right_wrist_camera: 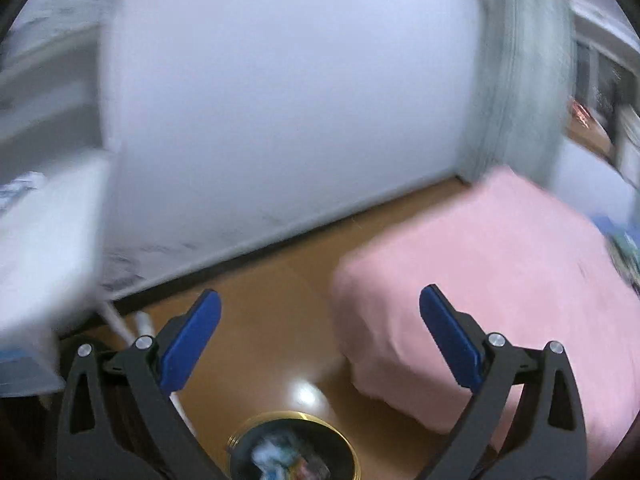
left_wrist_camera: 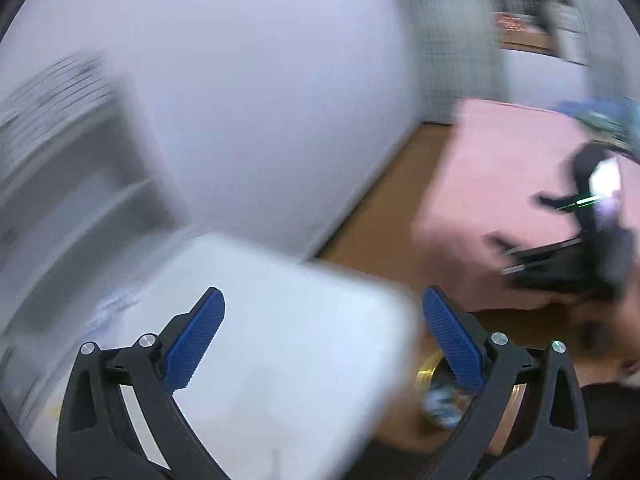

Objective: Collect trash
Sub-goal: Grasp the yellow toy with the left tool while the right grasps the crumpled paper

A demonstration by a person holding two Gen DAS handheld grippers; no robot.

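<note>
Left gripper [left_wrist_camera: 322,336] wide open, empty, over white table [left_wrist_camera: 304,344], right gripper [right_wrist_camera: 320,338] wide open, empty, above gold-rimmed bin [right_wrist_camera: 294,446] w/ trash, pink bed [right_wrist_camera: 500,272] beside.

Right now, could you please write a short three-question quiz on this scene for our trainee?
1. True or false: the left gripper holds a piece of trash.
2. What colour is the rim of the trash bin on the floor? A) gold B) red C) green
3. Which view shows the other gripper over the pink bed?

Key: 1 false, its jaws stand open and empty; 2 A; 3 the left wrist view, where the right gripper shows.
</note>
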